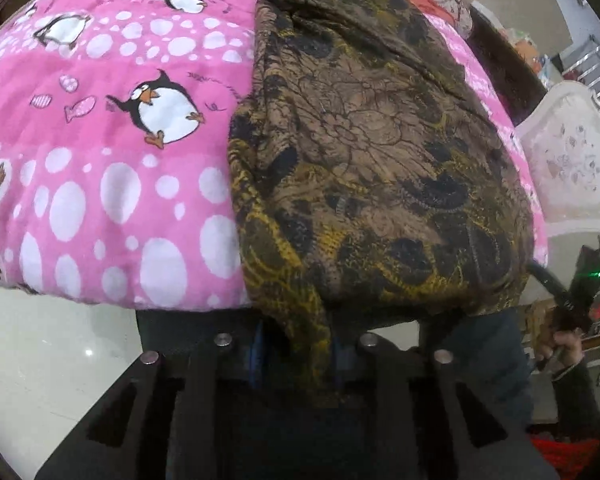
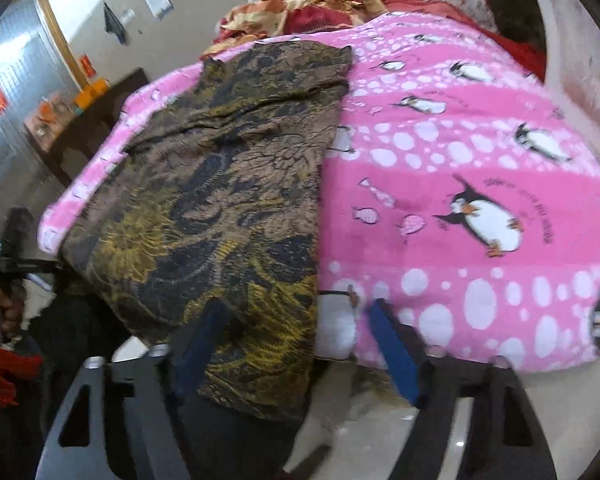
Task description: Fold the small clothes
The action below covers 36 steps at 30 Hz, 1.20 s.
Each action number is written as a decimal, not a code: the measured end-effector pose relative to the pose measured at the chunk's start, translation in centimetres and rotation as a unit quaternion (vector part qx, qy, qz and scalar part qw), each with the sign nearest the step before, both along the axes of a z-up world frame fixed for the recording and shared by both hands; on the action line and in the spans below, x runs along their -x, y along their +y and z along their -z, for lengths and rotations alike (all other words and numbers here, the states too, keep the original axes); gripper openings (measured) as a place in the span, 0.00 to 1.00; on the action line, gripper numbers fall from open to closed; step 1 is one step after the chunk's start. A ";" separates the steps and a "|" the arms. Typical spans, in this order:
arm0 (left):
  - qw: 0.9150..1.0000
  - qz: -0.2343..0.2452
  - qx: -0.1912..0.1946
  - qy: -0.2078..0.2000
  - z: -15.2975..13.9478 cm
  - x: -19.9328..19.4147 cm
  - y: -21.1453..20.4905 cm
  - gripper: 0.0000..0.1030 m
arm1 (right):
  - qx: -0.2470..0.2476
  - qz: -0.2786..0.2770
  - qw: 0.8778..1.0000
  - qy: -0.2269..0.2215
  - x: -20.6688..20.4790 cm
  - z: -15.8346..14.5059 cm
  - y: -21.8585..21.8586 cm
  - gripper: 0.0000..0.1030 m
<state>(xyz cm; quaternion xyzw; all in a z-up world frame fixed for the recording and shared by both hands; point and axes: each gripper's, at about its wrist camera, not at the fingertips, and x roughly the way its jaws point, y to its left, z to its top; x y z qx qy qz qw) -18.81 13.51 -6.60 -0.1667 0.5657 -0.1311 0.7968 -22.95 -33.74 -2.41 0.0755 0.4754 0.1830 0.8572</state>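
The brown patterned garment (image 2: 220,184) lay lengthwise on the pink blanket (image 2: 460,152), left of frame, its near hem overhanging. Left gripper (image 1: 300,356) pinched one hem corner. Right gripper (image 2: 296,336) stood open astride the other. Judgement: clamp squarely before lifting both corners evenly.

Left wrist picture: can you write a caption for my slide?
Left gripper pinches the near hem of a brown patterned garment lying on a pink penguin blanket.

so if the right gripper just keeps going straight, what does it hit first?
Likely the brown patterned garment: its near corner already hangs between the open right gripper fingers. Behind it lies the pink penguin blanket.
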 end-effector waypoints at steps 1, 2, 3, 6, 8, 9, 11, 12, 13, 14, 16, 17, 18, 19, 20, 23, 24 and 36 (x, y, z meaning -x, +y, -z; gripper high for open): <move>1.000 -0.002 0.012 0.000 -0.1 0.2 0.3 0.10 | -0.011 -0.015 1.000 0.001 0.1 0.0 0.1 0.58; 1.000 -0.002 0.021 0.001 -0.2 0.4 0.5 0.05 | -0.020 -0.026 0.999 0.000 0.2 0.0 0.1 0.57; 1.000 -0.001 0.024 -0.001 -0.5 0.7 0.5 0.05 | -0.029 -0.032 0.999 0.003 0.3 0.2 -0.1 0.57; 1.000 0.004 0.027 -0.007 -1.5 1.7 0.4 0.05 | -0.074 -0.027 0.997 0.011 0.2 0.5 -1.2 0.44; 0.999 0.005 0.030 -0.020 -2.6 2.1 0.5 0.05 | -0.114 -0.022 0.993 0.011 0.2 0.5 -2.2 0.31; 0.999 0.007 0.034 -0.027 -3.0 2.1 0.6 0.05 | -0.122 -0.021 0.992 0.011 0.3 0.7 -2.3 0.28; 0.999 0.010 0.035 -0.039 -3.2 1.7 0.8 0.06 | -0.119 -0.010 0.993 0.016 0.1 1.6 -2.3 0.27; 0.999 0.004 0.030 -0.037 -2.9 1.3 0.9 0.07 | -0.119 -0.002 0.993 0.018 -0.1 2.1 -2.2 0.27; 0.999 0.003 0.032 -0.033 -2.6 1.1 0.8 0.08 | -0.121 0.005 0.992 0.017 0.0 2.4 -2.0 0.27; 0.999 0.003 0.035 -0.029 -2.2 0.7 0.7 0.09 | -0.114 0.006 0.993 0.009 0.2 2.3 -1.9 0.27; 0.999 0.000 0.036 -0.032 -2.1 0.5 0.6 0.09 | -0.102 -0.003 0.995 0.010 0.6 1.7 -1.6 0.27; 0.999 0.000 0.036 -0.034 -2.2 0.4 0.5 0.08 | -0.089 -0.023 0.996 0.014 1.1 1.2 -1.2 0.27; 0.999 0.001 0.039 -0.035 -2.3 0.5 0.5 0.08 | -0.083 -0.042 0.996 0.015 1.5 0.8 -0.9 0.23; 0.998 0.006 0.043 -0.036 -2.4 0.6 0.5 0.05 | -0.084 -0.064 0.994 0.016 1.8 0.4 -0.3 0.12; 0.998 0.009 0.048 -0.037 -2.6 0.8 0.5 0.05 | -0.087 -0.069 0.994 0.018 1.9 0.2 -0.1 0.10; 0.997 0.017 0.065 -0.049 -3.7 1.6 0.8 0.04 | -0.120 -0.059 0.991 0.002 1.7 -1.0 -0.6 0.06; 0.996 0.018 0.073 -0.056 -4.4 2.0 1.1 0.04 | -0.128 -0.056 0.990 -0.008 1.8 -1.7 -0.9 0.06; 0.974 0.061 0.150 -0.159 -13.0 6.5 3.7 0.04 | -0.237 -0.044 0.958 -0.155 4.5 -14.0 -4.2 0.06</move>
